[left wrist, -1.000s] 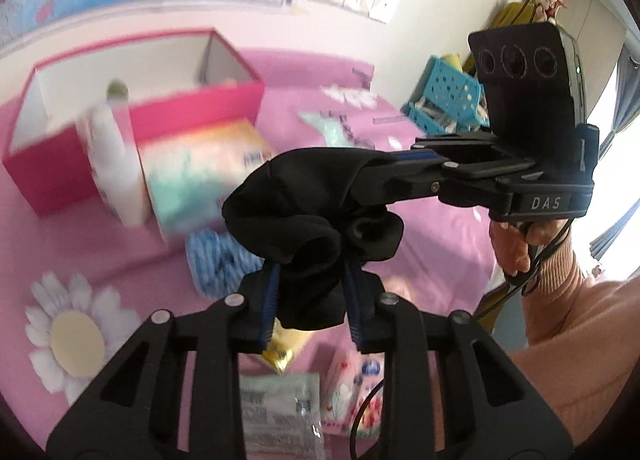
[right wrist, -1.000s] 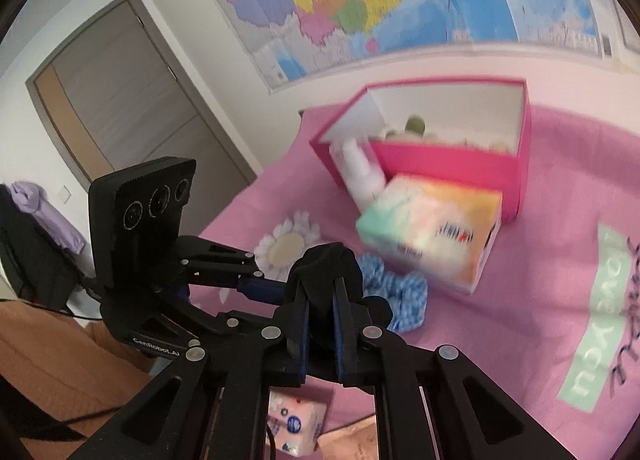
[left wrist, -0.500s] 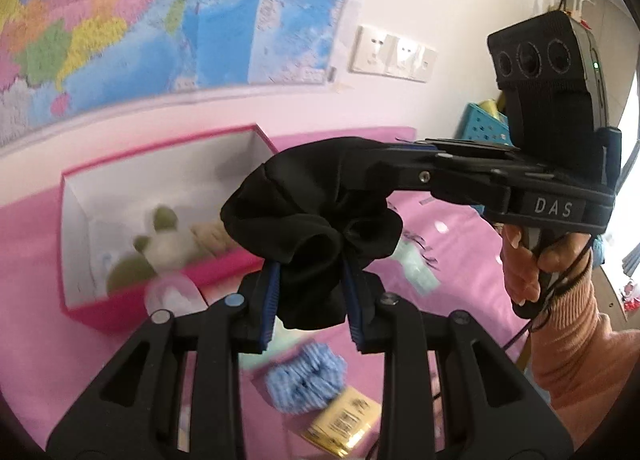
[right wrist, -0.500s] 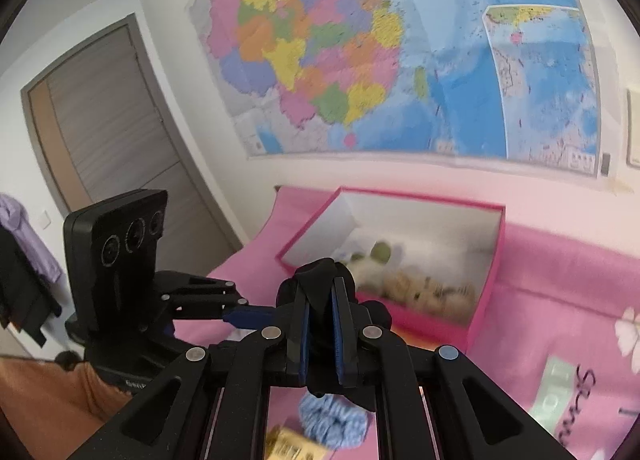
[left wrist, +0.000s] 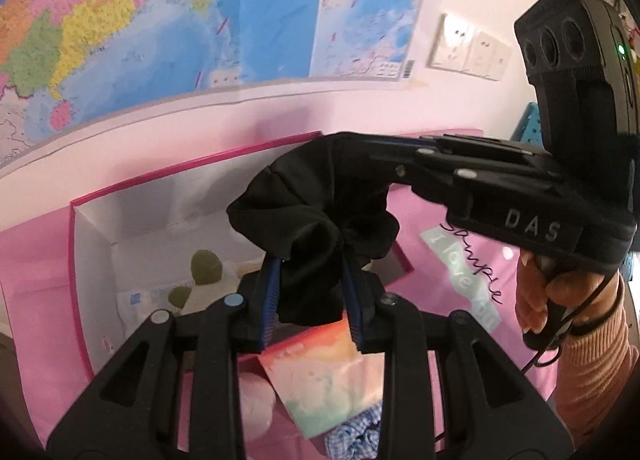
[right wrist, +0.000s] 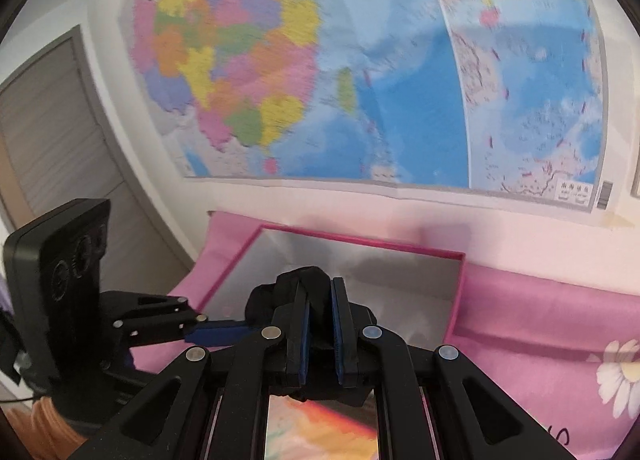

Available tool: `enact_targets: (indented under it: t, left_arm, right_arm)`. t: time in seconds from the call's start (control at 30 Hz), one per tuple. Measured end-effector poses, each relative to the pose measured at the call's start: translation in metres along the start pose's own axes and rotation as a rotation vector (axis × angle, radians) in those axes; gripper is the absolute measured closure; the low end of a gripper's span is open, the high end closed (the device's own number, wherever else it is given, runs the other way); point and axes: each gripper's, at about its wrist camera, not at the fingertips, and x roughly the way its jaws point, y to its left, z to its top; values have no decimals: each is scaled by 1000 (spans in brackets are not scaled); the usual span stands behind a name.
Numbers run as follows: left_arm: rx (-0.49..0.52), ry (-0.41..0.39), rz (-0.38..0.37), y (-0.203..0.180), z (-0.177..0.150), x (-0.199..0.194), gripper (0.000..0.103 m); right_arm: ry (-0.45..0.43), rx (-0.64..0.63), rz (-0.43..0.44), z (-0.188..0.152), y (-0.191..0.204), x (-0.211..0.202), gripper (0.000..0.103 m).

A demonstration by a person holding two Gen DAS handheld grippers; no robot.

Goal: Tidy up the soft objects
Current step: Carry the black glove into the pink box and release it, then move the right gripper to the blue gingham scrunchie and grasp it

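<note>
A black scrunchie [left wrist: 316,216] hangs in the air, held from two sides. My left gripper [left wrist: 309,266] is shut on its lower fold. My right gripper [left wrist: 360,152] reaches in from the right and pinches its upper edge. In the right wrist view the right gripper [right wrist: 320,292] is shut tight on the black scrunchie [right wrist: 294,280], and the left gripper [right wrist: 216,330] comes in from the left. Just beyond and below stands the open pink box [left wrist: 76,244], also in the right wrist view [right wrist: 360,246], with a green-and-white plush [left wrist: 206,266] and white packets inside.
A colourful tissue pack [left wrist: 328,380] and a blue checked scrunchie [left wrist: 352,440] lie on the pink cloth [left wrist: 448,220] in front of the box. A wall map [right wrist: 360,80] hangs behind. A hand [left wrist: 560,300] in a peach sleeve holds the right gripper. A door [right wrist: 48,132] stands at the left.
Both grippers have carried the black scrunchie up and toward the pink box. The tissue pack and blue scrunchie slid to the bottom of the views; the wall map now fills the top.
</note>
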Motion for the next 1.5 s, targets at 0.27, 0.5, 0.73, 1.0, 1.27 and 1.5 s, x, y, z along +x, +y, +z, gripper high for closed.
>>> enact_targets:
  t: [0.27, 0.5, 0.73, 1.0, 1.27, 1.5]
  left_arm:
    - [-63, 74, 58, 11, 18, 34, 49]
    - [-66, -9, 61, 17, 9, 11, 48]
    - [-18, -118, 11, 9, -22, -43, 48]
    - [37, -183, -17, -6, -66, -89, 48]
    - [30, -155, -34, -8, -114, -97, 48]
    - [-32, -27, -51, 1, -152, -64, 48]
  right_arm:
    - [11, 32, -94, 0, -17, 25, 91]
    - [26, 75, -130, -15, -30, 22, 79]
    - [12, 51, -75, -36, -20, -10, 78]
    - [8, 8, 51, -64, 11, -53, 70]
    - [53, -1, 132, -98, 29, -75, 68]
    - [193, -6, 156, -143, 35, -61, 61]
